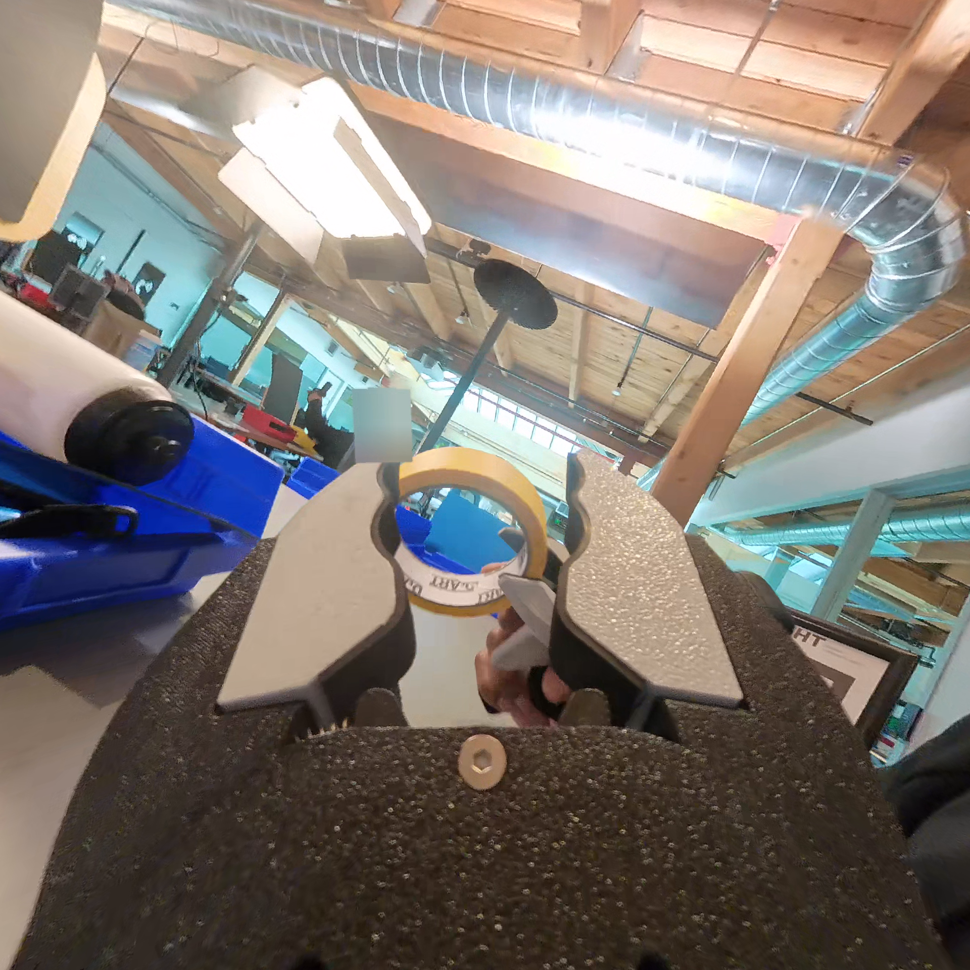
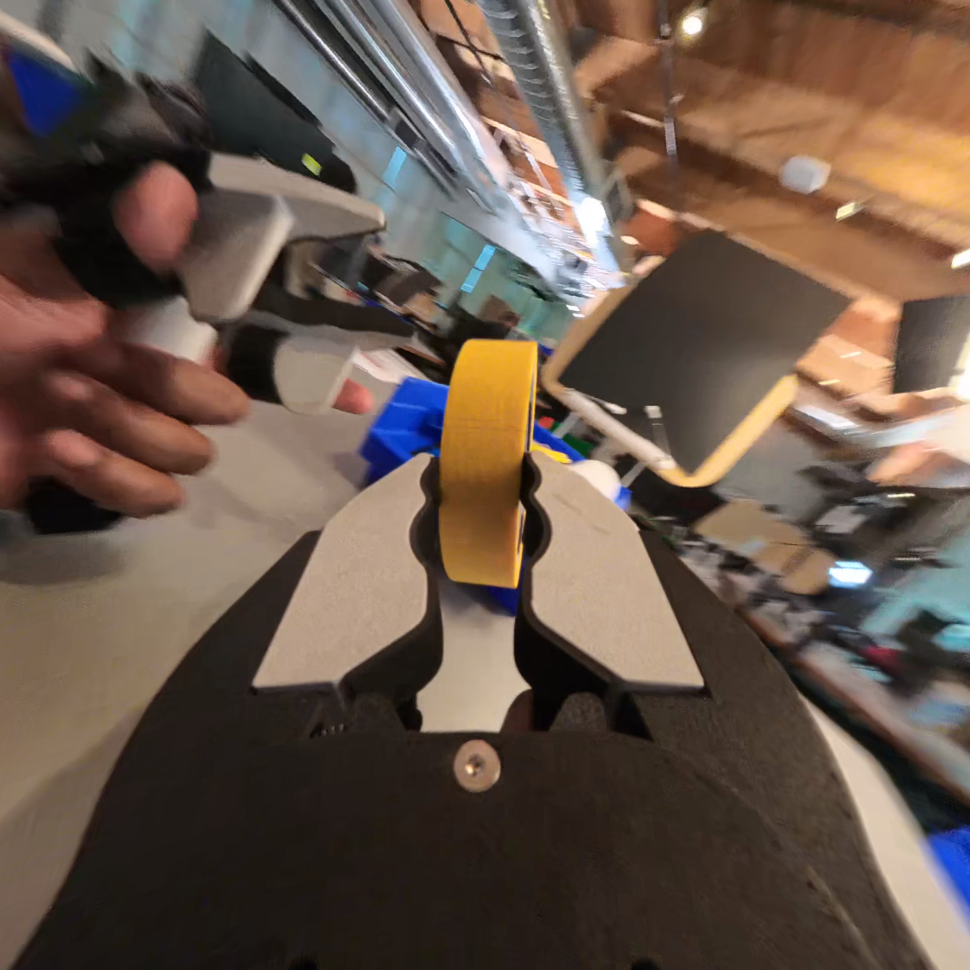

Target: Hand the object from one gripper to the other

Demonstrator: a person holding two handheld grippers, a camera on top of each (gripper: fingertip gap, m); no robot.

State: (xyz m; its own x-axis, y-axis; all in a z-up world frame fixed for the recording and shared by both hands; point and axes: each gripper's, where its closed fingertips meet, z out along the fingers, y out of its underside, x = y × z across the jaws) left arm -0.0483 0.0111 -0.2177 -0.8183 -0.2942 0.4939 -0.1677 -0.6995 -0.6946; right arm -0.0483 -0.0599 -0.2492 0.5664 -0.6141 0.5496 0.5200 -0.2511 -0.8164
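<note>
Pinching the yellow tape roll (image 2: pixel 485 462) edge-on, my right claw (image 2: pixel 478 493) holds it above the grey worktop (image 2: pixel 157 603). My left claw (image 1: pixel 475 504) stands spread, the roll (image 1: pixel 472 530) showing between its fingers; blue bins (image 1: pixel 131 551) lie at nine o'clock.

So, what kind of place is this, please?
Probably a workshop or lab in a converted industrial building: exposed wooden ceiling beams, a bare metal air duct, and blue storage bins on a grey table.
</note>
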